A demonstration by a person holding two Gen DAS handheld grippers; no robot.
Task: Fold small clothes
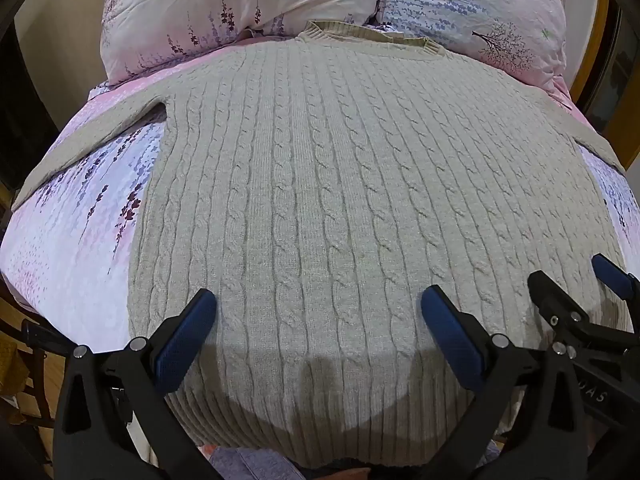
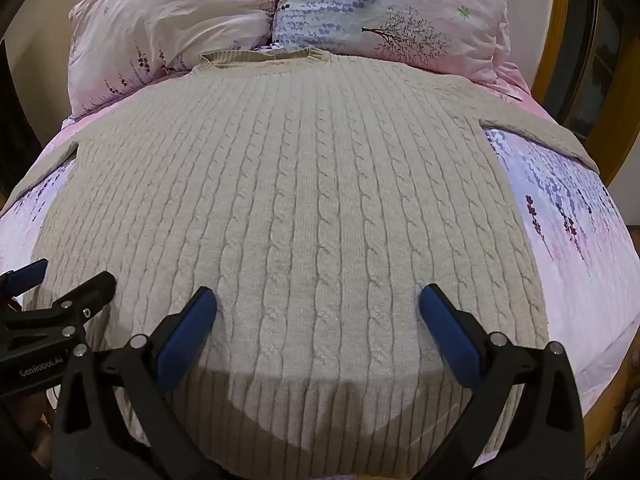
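A beige cable-knit sweater (image 1: 320, 184) (image 2: 304, 200) lies flat and spread out on the bed, collar toward the pillows, ribbed hem nearest me, sleeves stretched out to both sides. My left gripper (image 1: 318, 308) hangs open above the lower part of the sweater, its blue pads wide apart with nothing between them. My right gripper (image 2: 318, 306) is also open over the lower part, a little further right, holding nothing. Each gripper shows at the edge of the other's view: the right one (image 1: 576, 280) and the left one (image 2: 68, 276).
The sweater rests on a pink and lilac floral bedsheet (image 1: 76, 240) (image 2: 576, 216). Two matching pillows (image 1: 240, 4) (image 2: 384, 16) lie at the head of the bed. A wooden bed frame (image 2: 552, 40) runs along the right side.
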